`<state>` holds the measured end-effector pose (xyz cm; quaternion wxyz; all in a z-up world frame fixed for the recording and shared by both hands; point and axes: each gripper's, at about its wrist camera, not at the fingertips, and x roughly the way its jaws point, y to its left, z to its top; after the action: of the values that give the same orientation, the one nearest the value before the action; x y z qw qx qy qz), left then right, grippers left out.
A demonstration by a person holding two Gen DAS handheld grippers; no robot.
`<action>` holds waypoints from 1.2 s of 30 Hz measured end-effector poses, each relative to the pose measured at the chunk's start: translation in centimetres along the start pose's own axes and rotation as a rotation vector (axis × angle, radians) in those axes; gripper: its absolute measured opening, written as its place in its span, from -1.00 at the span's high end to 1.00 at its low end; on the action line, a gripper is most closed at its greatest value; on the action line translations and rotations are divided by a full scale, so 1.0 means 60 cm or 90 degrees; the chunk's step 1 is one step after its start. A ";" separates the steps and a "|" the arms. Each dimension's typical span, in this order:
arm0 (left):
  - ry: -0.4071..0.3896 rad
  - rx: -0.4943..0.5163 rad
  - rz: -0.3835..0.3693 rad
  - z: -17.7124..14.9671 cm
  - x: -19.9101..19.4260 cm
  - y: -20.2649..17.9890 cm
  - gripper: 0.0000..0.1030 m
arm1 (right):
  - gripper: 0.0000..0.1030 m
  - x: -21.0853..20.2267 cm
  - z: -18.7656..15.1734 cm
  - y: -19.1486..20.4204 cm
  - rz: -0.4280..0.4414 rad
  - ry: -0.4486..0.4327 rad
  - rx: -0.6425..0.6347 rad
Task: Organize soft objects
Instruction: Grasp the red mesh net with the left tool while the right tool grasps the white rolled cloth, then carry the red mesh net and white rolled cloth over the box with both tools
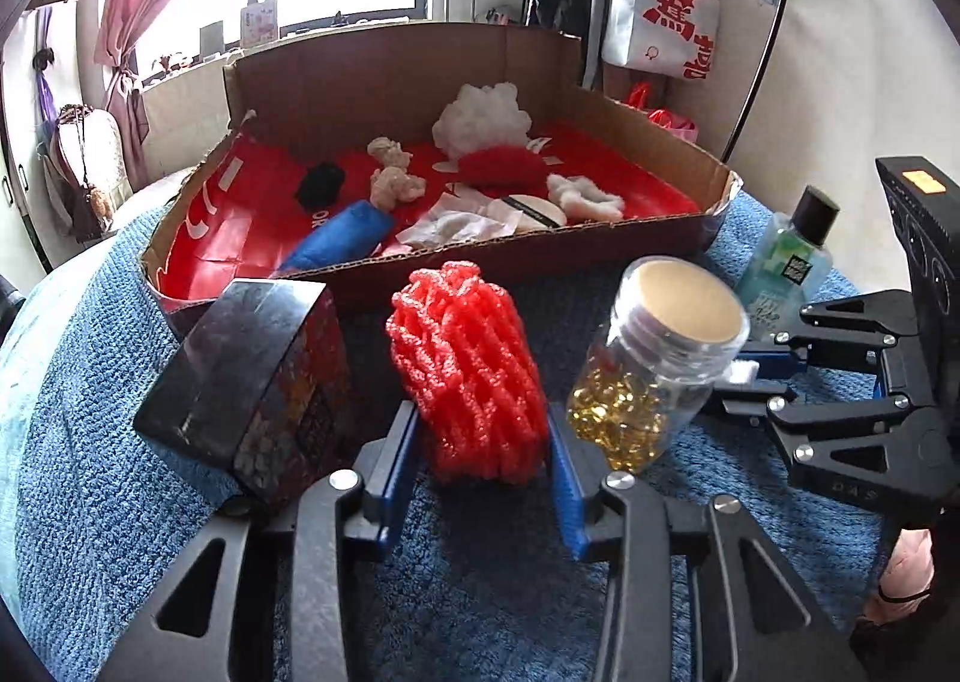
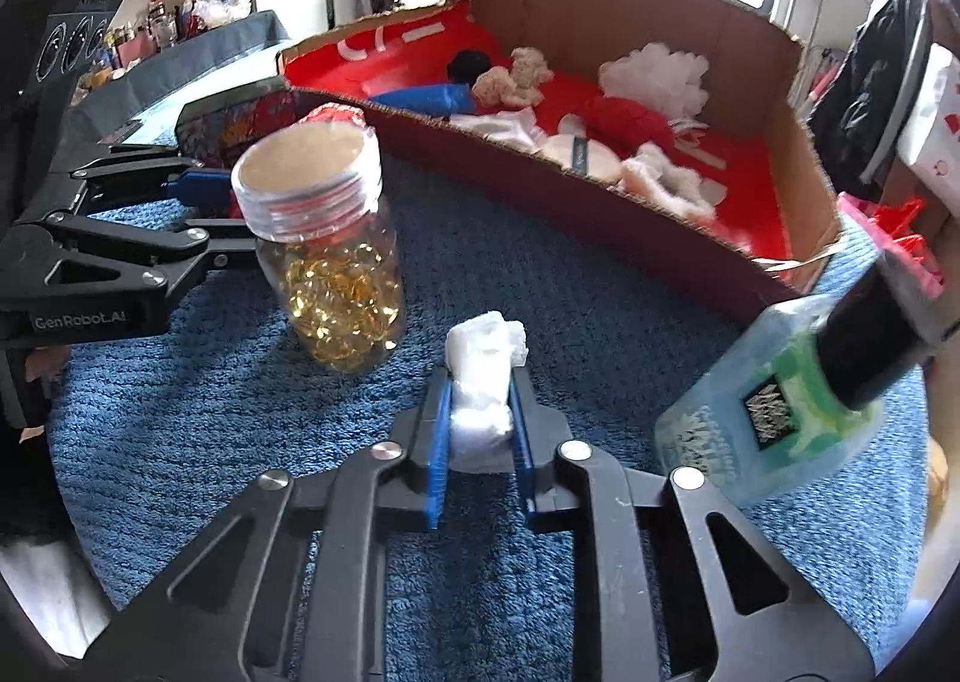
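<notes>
Blue terry surface (image 1: 120,442); ribbed red foam net (image 1: 468,376), perhaps squeezed.

"GenRobot.AI" is showing in pale letters on the left gripper (image 2: 237,211) | big red Chinese signs are showing on the white bag (image 1: 660,19), too hard to read | the bottle (image 2: 774,412) is wearing a black label, words too blurry to read

red foam net (image 1: 471,370): tubular mesh sleeve, upright on blue towel, squeezed between left tool's blue pads
white cotton wad (image 2: 485,382): small, crumpled, pinched between right tool's pads, just above towel
cardboard box (image 1: 384,76): open, red liner, holds white, red, beige, black and blue soft pieces
</notes>
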<state>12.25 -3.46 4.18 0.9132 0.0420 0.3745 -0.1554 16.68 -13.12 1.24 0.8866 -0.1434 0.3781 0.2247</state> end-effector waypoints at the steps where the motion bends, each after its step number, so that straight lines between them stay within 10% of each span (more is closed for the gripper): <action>1: -0.003 0.000 -0.001 0.000 -0.003 -0.001 0.20 | 0.68 -0.004 -0.001 0.000 0.001 -0.005 0.004; 36: -0.035 0.025 -0.051 -0.053 -0.085 -0.017 0.21 | 0.68 -0.084 -0.045 0.040 -0.001 -0.056 0.092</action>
<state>6.37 -2.51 5.51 0.9153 0.0406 0.3473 -0.1998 10.75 -13.68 2.93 0.9105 -0.0694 0.3538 0.2026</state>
